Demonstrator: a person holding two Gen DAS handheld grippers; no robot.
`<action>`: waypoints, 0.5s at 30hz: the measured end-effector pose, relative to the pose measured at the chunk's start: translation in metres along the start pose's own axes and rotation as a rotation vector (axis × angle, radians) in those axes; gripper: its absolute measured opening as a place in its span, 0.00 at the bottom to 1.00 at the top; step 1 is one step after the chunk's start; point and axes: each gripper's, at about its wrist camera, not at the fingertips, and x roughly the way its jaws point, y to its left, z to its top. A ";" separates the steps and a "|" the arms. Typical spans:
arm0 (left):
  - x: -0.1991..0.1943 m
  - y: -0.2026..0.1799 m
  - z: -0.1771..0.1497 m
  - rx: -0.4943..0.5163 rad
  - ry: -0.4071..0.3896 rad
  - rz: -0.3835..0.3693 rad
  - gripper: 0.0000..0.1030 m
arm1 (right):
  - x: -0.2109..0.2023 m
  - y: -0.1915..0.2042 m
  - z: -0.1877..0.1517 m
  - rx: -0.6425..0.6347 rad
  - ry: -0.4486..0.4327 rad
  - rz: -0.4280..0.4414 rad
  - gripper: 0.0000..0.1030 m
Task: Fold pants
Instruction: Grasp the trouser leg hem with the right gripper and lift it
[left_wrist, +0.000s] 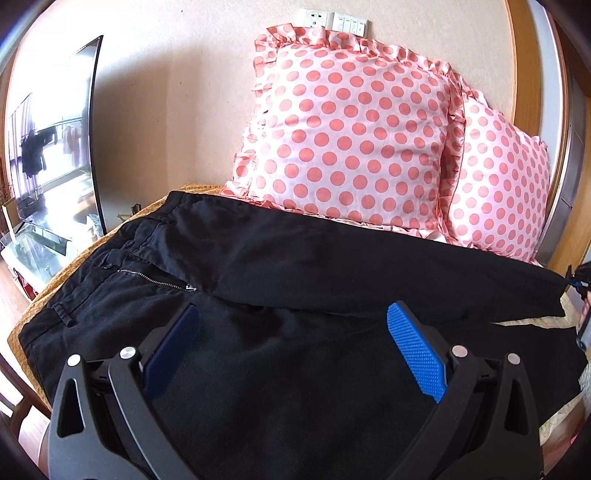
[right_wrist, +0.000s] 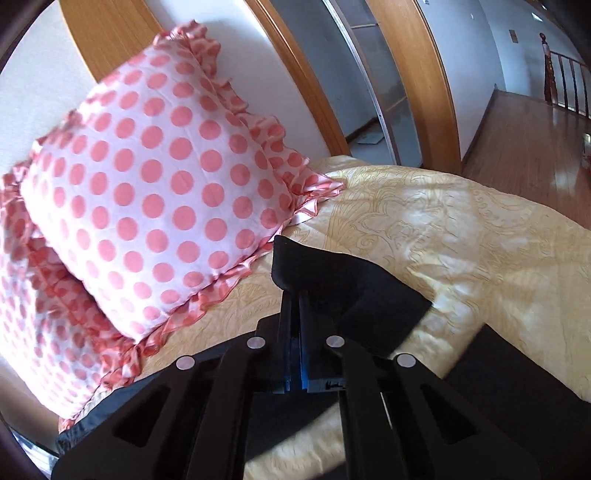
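Yellow patterned bedspread covers the bed and fills the right half of the right wrist view; its edge shows as an orange-toned strip at the left of the left wrist view. Black pants lie spread across this bed, occupying the whole lower half of the left wrist view, with the waistband, button and open zipper at left of centre and one leg laid across the other toward the right edge. Two pink polka-dot pillows with ruffled borders, the larger at upper centre and the second at right, lean against the wall just behind the pants. A dark television screen stands at the far left, and white wall sockets sit at the top edge. The left gripper hovers over the pants with its blue fingers spread wide apart, grasping nothing. The right gripper, at lower centre of its own view, has its fingers clenched on a black hem of the pants, which rises above the bedspread beside a pillow.
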 end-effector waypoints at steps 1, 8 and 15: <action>-0.004 0.002 -0.001 -0.008 -0.004 -0.004 0.98 | -0.015 -0.009 -0.007 0.012 -0.010 0.025 0.03; -0.023 0.008 -0.008 -0.022 -0.020 -0.022 0.98 | -0.105 -0.078 -0.083 0.130 -0.043 0.081 0.03; -0.028 0.003 -0.011 -0.005 -0.035 -0.024 0.98 | -0.097 -0.107 -0.113 0.251 0.080 0.077 0.07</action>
